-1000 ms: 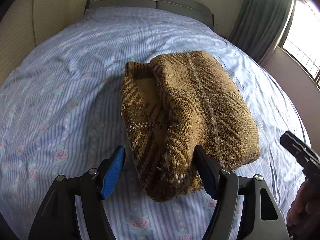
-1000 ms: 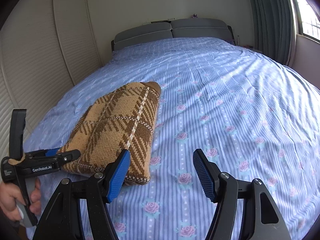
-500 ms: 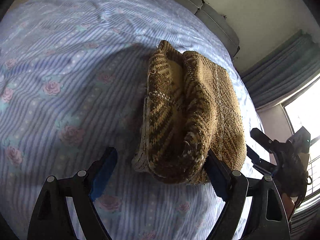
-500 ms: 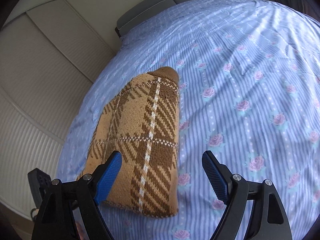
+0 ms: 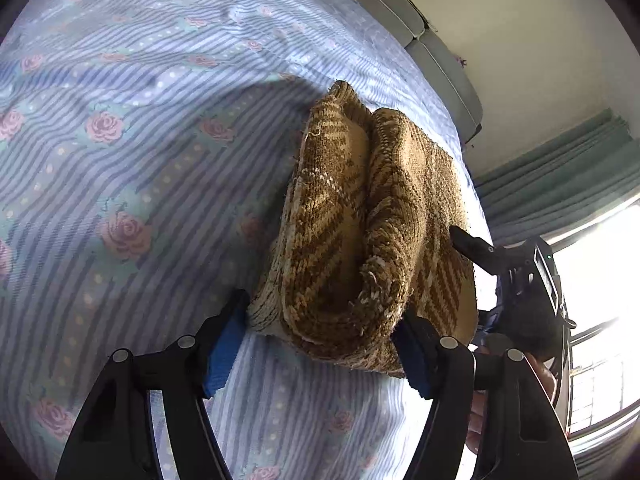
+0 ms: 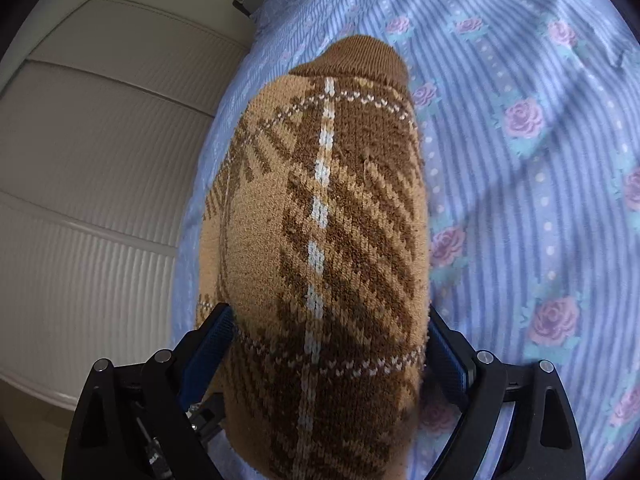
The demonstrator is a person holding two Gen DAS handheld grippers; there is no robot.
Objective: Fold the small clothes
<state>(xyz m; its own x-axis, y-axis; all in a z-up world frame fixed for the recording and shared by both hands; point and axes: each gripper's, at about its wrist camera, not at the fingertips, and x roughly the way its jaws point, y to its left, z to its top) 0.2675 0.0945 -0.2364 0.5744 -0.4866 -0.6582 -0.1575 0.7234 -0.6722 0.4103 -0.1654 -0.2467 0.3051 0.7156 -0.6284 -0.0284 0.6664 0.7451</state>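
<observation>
A brown plaid knitted sweater [image 5: 360, 220] lies folded into a thick bundle on the blue striped, rose-printed bedsheet [image 5: 120, 140]. My left gripper [image 5: 320, 312] has the bundle's near end between its blue pads; the jaws are closing and both pads touch the knit. In the right wrist view the same sweater [image 6: 320, 220] fills the gap of my right gripper [image 6: 328, 316]. Its jaws are opening and straddle the sweater's width without squeezing it. From the left wrist view, one right-gripper finger [image 5: 476, 246] shows over the sweater's far side, with a hand behind it.
A grey headboard [image 5: 440, 52] closes the bed's far end. Green curtains [image 5: 560, 184] and a bright window [image 5: 600, 280] stand on one side, ribbed white wardrobe doors [image 6: 100, 160] on the other. Open sheet lies all around the sweater.
The right gripper swung across from the open sheet, came down over the sweater and spread its jaws around it. The left gripper rolled, sank a little and narrowed onto the bundle's near end.
</observation>
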